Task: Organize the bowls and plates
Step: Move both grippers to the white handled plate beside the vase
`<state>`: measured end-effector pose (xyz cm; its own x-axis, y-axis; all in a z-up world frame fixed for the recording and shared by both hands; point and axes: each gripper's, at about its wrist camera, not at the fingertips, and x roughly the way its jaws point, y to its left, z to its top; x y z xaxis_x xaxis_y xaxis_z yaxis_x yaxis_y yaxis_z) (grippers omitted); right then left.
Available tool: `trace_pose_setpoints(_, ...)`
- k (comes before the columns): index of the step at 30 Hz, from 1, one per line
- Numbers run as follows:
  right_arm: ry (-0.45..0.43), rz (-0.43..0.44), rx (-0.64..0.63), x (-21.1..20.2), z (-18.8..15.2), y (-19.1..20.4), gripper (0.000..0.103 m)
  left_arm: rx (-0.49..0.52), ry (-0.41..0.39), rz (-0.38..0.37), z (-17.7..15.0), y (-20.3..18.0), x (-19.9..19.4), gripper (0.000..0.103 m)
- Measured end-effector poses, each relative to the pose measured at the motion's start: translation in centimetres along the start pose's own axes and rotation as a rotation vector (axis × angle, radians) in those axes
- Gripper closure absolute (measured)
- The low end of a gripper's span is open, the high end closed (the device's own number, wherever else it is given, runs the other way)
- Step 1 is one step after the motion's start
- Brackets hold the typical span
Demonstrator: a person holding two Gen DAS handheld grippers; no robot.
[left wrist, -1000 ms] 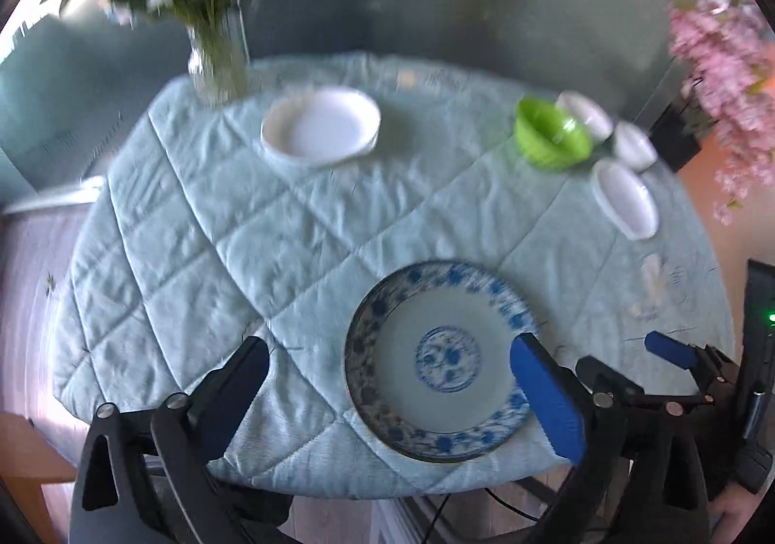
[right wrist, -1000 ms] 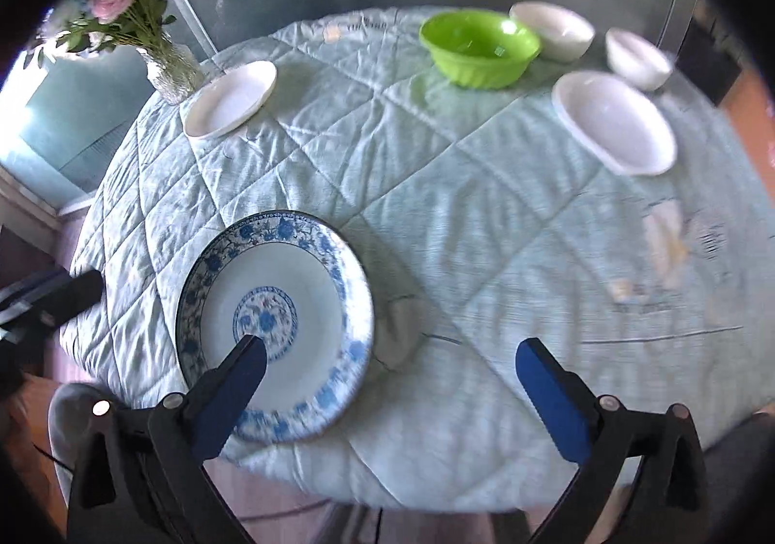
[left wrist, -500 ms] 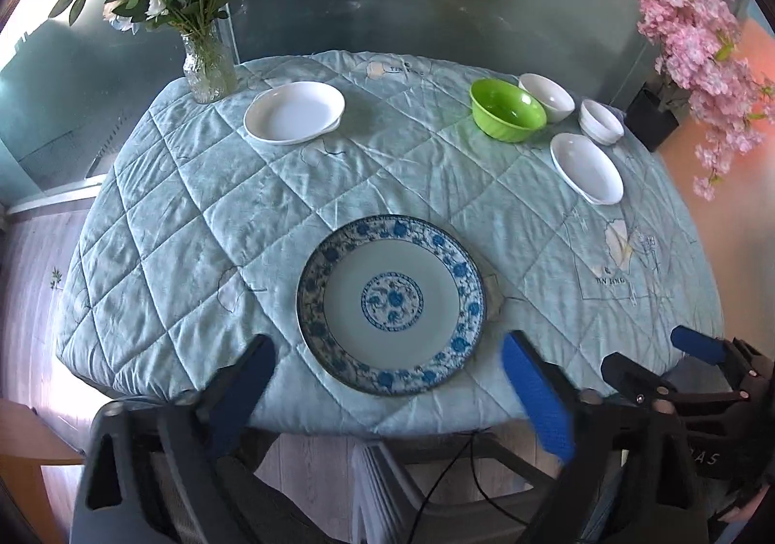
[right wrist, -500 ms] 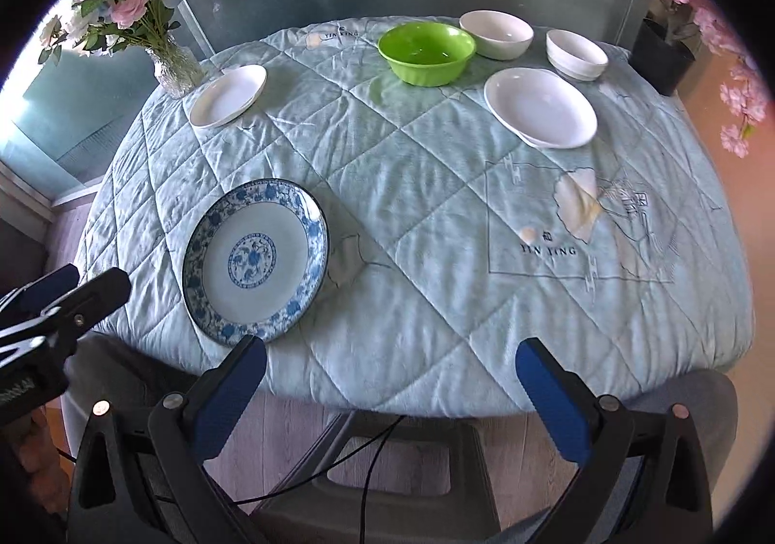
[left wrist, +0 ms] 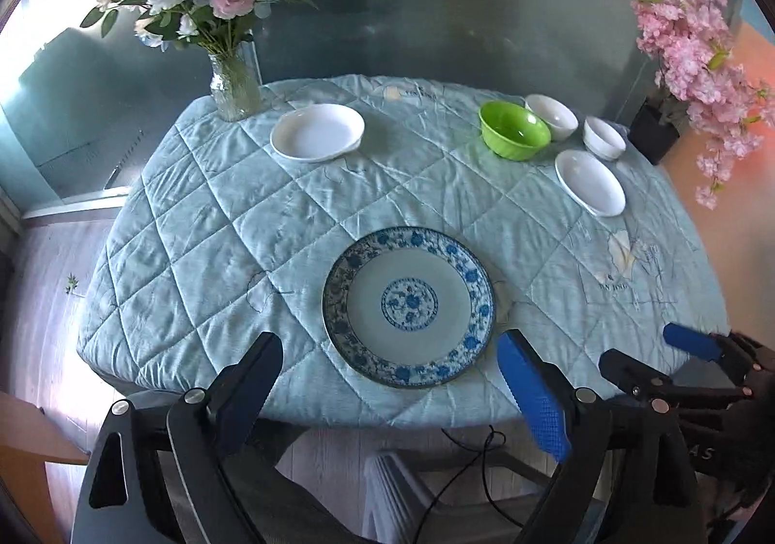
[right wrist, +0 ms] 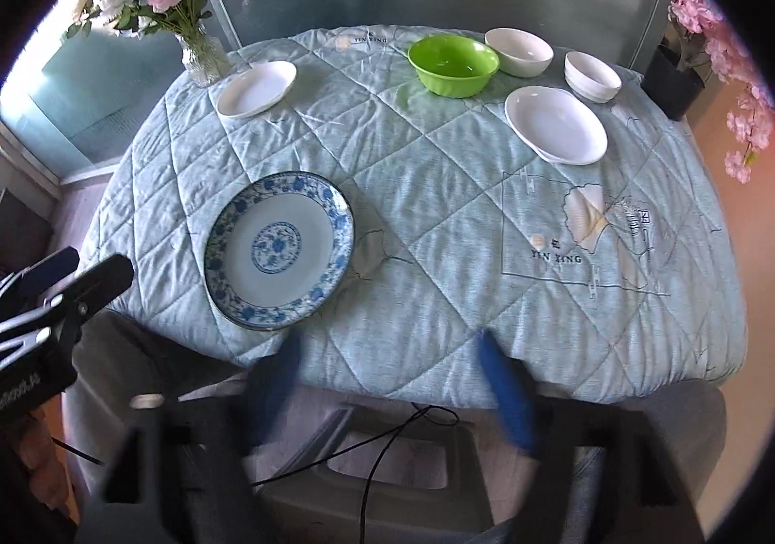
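A blue-and-white patterned plate [left wrist: 409, 305] [right wrist: 279, 249] lies near the table's front edge. A white plate [left wrist: 317, 132] [right wrist: 256, 88] sits by the vase. A green bowl [left wrist: 514, 130] [right wrist: 453, 64], a white bowl [left wrist: 552, 116] [right wrist: 519, 51], a stack of small white bowls [left wrist: 604, 138] [right wrist: 592, 76] and another white plate [left wrist: 590, 182] [right wrist: 555, 125] stand at the far right. My left gripper [left wrist: 387, 379] is open and empty, off the front edge before the patterned plate. My right gripper [right wrist: 387, 379], blurred, is open and empty, off the front edge right of that plate.
A glass vase of flowers [left wrist: 233, 84] [right wrist: 201, 57] stands at the table's far left. A pot of pink blossoms [left wrist: 656, 130] [right wrist: 675, 79] stands beyond the right edge. A light blue quilted cloth [left wrist: 242, 243] covers the round table. A stool and a cable [right wrist: 387, 447] are below.
Both grippers have pulled back and up from the table, so the whole table now shows. The right gripper's fingers have come closer together and are blurred. The dishes have not moved.
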<state>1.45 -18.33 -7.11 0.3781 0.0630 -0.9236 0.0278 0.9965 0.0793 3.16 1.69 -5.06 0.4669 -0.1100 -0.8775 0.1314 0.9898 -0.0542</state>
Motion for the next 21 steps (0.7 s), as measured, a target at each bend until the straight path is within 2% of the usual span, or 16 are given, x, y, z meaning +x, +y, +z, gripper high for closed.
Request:
trace_pose_setpoints(9,-0.015,-0.021,-0.005,-0.5,0.7,0.5,0.013,0.006,0.005,-0.025,1.1,0.8,-0.1,0.013)
trace_pose_setpoints(16,-0.039,-0.015,-0.051,-0.5,3.4,1.5,0.013,0.003,-0.021,-0.031,4.3,2.7,-0.1,0.013)
trace_pose_setpoints(21,-0.024,0.013,-0.101,0.6,6.2,2.6,0.013,-0.062,0.003,-0.014,7.3,6.1,1.5,0.013)
